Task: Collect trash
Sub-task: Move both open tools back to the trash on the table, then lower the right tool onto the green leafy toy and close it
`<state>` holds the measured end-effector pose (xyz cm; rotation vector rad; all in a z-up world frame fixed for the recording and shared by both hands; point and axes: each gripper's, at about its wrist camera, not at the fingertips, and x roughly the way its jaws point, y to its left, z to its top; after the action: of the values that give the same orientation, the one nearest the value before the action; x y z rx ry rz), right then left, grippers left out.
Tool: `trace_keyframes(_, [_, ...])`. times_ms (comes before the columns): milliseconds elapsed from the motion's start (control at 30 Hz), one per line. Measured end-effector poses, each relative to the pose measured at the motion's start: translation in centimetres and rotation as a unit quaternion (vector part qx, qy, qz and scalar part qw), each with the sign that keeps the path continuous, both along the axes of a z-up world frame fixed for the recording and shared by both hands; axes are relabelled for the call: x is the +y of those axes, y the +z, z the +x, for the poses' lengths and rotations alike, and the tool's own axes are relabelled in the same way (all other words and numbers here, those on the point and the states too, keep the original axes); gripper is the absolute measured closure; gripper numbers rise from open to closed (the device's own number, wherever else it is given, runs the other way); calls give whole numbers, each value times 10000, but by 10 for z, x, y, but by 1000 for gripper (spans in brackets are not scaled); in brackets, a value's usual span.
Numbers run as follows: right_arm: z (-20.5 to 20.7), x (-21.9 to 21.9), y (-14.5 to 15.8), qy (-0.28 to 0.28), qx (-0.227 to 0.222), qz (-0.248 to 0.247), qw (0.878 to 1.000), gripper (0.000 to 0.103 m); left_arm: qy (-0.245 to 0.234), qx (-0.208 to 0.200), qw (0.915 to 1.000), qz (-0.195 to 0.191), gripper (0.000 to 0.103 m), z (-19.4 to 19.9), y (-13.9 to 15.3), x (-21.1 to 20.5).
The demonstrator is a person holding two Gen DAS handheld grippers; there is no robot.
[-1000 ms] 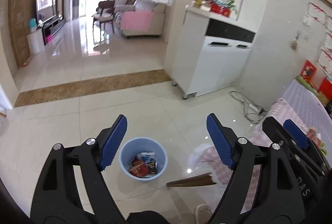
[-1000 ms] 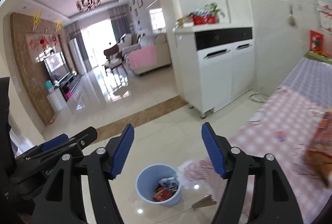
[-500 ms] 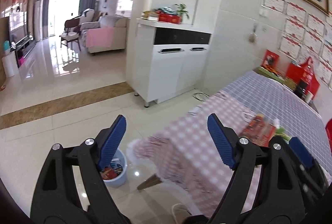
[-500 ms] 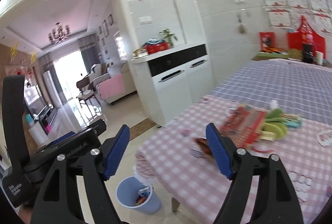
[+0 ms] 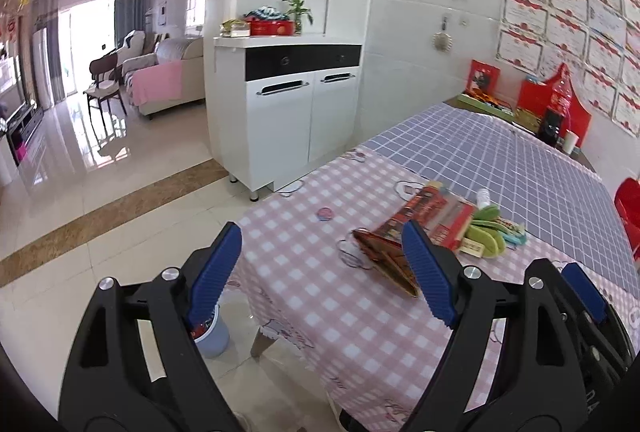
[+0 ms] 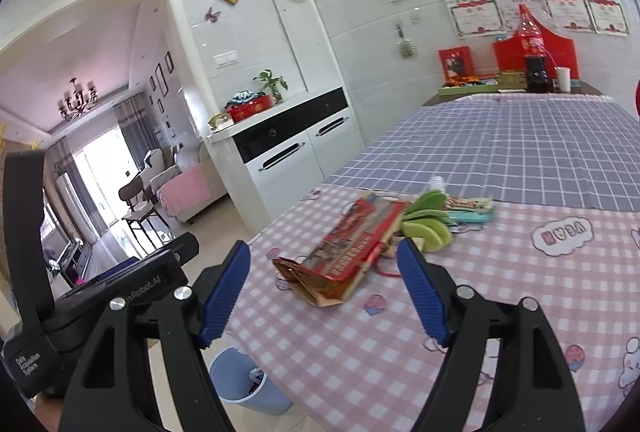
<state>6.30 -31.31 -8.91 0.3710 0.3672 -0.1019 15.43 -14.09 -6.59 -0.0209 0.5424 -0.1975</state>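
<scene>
Trash on the surface, bin on the floor below its near corner; both tongs empty.

Red paper bag (image 6: 344,260) lies flat on the pink-checked surface (image 6: 500,292), its open mouth toward the corner; green foam pieces (image 6: 428,222) and a flat packet (image 6: 468,205) lie just beyond the bag, touching it. Blue bin (image 6: 240,380) stands on the floor beside the corner, already holding wrappers. Left tongs (image 5: 322,272) stand wide, nothing between them; right tongs (image 6: 324,290) have just been opening, also wide and empty, with the bag ahead of the gap. Judgement: next pick is the bag. Approach low along the surface, pinch one edge at the mouth, lift clear before swinging to the bin.
</scene>
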Motion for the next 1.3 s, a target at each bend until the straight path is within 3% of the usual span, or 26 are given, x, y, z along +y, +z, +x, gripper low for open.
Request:
trace_keyframes(533, [-10,-37,-13,-152,141,283,9994,28,-228,-18,9993,290,21,-11,-3,-39])
trace_keyframes(1300, [26,-75,-30,-255,635,288,9972,28,-485,542,9971,229,20,28,-30,-60])
